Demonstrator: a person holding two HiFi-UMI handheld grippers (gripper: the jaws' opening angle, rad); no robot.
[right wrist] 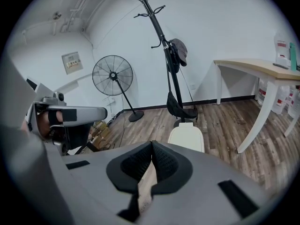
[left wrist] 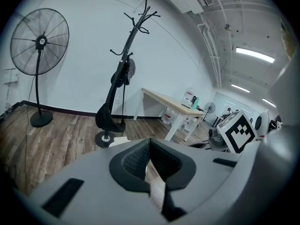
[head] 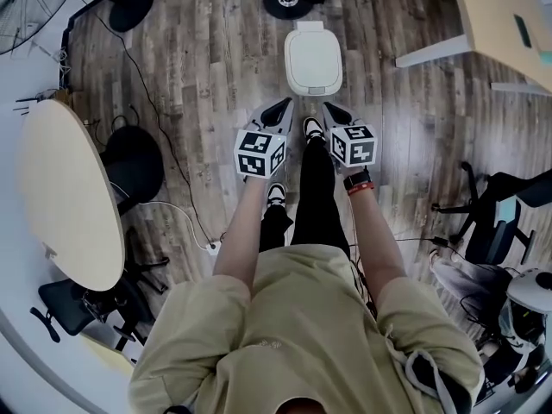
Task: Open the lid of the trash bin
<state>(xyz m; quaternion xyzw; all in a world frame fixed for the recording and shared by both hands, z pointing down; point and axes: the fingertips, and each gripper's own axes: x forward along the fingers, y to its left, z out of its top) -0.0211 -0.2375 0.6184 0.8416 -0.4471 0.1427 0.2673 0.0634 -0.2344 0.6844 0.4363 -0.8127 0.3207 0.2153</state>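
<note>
A white trash bin (head: 313, 59) stands on the wood floor straight ahead, its lid down. Both grippers are held at waist height just short of it. The left gripper (head: 283, 106) is shut with nothing in it, its tips pointing at the bin's near left corner. The right gripper (head: 331, 109) is also shut and empty, pointing at the near right corner. In the right gripper view the trash bin (right wrist: 187, 137) shows just beyond the closed right gripper (right wrist: 152, 145). The left gripper view shows only a white sliver of the trash bin (left wrist: 117, 141) beside the closed left gripper (left wrist: 149, 142).
A coat stand base (head: 287, 3) sits right behind the bin, and a fan base (head: 131, 7) is at the far left with a cable trailing across the floor. A round table (head: 69, 192) is on the left, a desk (head: 509, 15) at the far right, and chairs (head: 500, 214) on the right.
</note>
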